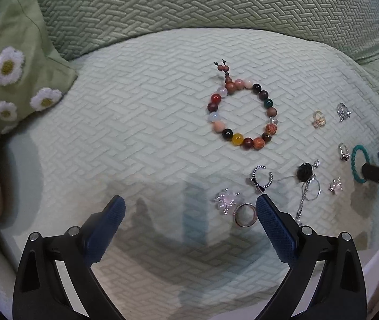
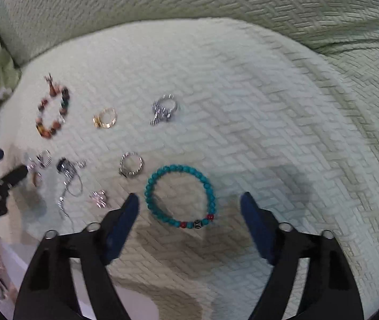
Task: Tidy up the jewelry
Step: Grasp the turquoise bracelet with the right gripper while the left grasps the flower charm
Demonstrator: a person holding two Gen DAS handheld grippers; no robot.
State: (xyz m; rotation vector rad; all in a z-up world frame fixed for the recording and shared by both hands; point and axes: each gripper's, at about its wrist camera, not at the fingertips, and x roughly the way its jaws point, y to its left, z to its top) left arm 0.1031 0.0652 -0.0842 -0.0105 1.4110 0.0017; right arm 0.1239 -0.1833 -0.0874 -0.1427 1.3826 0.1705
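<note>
Two tools gape wide, both empty. Just ahead of the right tool [image 2: 189, 200], between its fingers, lies the teal bracelet [image 2: 180, 196]: light, floppy, likely slippery; pinch one beaded side.

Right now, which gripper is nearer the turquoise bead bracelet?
Right. The right gripper hovers open with the turquoise bead bracelet lying between its jaws. The left gripper is off to the bracelet's left, across the small rings.
</note>
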